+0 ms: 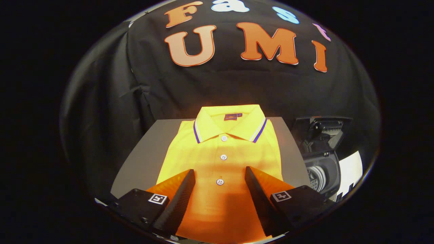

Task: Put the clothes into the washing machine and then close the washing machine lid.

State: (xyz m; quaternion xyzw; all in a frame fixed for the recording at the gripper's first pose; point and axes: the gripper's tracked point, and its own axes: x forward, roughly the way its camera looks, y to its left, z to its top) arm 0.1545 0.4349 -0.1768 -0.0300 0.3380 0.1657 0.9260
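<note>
While the gripper (219, 176) hangs over the folded yellow shirt (220, 159) on the grey table (142, 162), its fingers are wide apart. It might pinch just the top layer, so the shirt could slip before reaching the open washing machine (320, 169) beside it.

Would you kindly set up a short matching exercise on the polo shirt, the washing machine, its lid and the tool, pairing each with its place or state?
Things:
1. polo shirt
2. washing machine
3. lid
4. tool

Places or states:
A. raised open
B. beside the grey table, off to the right of the fingers
C. open, fingers apart above the yellow cloth
D. lying folded flat on the grey table, collar away from the fingers

Pairs: 1-D, 2-B, 3-A, 4-C
</note>
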